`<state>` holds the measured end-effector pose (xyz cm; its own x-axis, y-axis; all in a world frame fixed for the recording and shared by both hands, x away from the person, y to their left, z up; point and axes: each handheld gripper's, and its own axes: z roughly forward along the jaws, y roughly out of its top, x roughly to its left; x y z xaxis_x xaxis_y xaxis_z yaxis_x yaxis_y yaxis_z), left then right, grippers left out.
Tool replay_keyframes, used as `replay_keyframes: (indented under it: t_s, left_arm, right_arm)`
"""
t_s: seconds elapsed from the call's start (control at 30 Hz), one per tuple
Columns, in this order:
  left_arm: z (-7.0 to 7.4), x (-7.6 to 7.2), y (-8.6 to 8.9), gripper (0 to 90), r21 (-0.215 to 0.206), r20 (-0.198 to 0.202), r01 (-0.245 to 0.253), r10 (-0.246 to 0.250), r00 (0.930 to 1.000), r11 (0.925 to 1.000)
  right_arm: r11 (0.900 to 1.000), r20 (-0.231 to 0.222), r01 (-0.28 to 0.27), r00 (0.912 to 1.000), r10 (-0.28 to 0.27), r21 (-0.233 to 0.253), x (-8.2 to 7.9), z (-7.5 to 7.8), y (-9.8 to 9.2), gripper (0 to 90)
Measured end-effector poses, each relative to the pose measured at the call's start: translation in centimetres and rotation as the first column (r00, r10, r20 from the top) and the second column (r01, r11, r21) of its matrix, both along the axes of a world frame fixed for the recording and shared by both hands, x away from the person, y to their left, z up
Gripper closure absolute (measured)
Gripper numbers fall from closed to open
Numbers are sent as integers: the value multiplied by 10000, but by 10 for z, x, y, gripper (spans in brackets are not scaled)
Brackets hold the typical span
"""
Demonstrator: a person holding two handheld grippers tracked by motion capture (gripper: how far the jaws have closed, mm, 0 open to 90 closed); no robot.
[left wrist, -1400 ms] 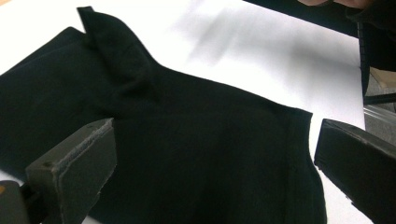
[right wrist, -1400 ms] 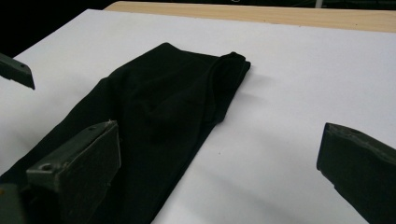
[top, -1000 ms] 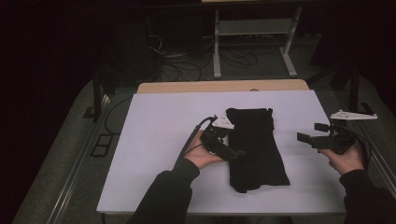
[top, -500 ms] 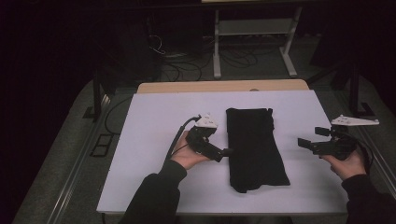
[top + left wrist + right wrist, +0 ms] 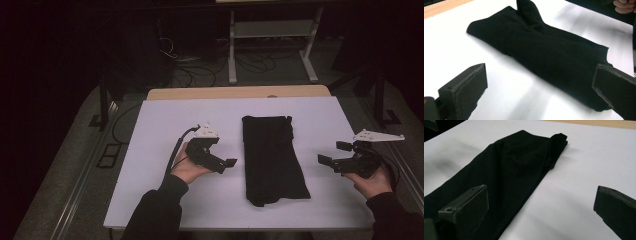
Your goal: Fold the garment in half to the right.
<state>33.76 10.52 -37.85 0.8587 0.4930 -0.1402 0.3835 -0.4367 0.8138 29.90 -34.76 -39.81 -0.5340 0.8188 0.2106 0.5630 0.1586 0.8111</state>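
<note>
Left gripper (image 5: 226, 163), jaws spread and empty, is sitting nearer the folded black cloth (image 5: 272, 159), whose long axis is running crosswise just ahead; right gripper (image 5: 332, 154), likewise released, is hanging farther off.

The folded cloth (image 5: 272, 157) is plain black, without pattern. The surface (image 5: 160, 130) is white, with a light wood strip (image 5: 235, 93) along its far edge. Both grippers' fingers (image 5: 465, 91) are black, their top plates (image 5: 378, 136) pale grey.
</note>
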Motion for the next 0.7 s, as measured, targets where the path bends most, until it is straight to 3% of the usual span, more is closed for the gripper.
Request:
replay_keyframes:
  t_s: [0.33,0.43,0.7]
  left_arm:
    - [-5,-2,21,0,-163,-62,-405,404,9992,9990]
    - [-7,-4,29,0,-218,-29,-542,542,9985,9983]
    - [-17,-10,57,0,-375,-33,-1061,1061,9944,9936]
  right_arm:
    - [10000,-49,-1,10000,0,-37,-9,-6,-1,0]
    - [9999,128,-70,9999,71,-83,-13,-8,0,0]
    - [9997,143,-201,9997,203,-169,-22,-16,2,0]
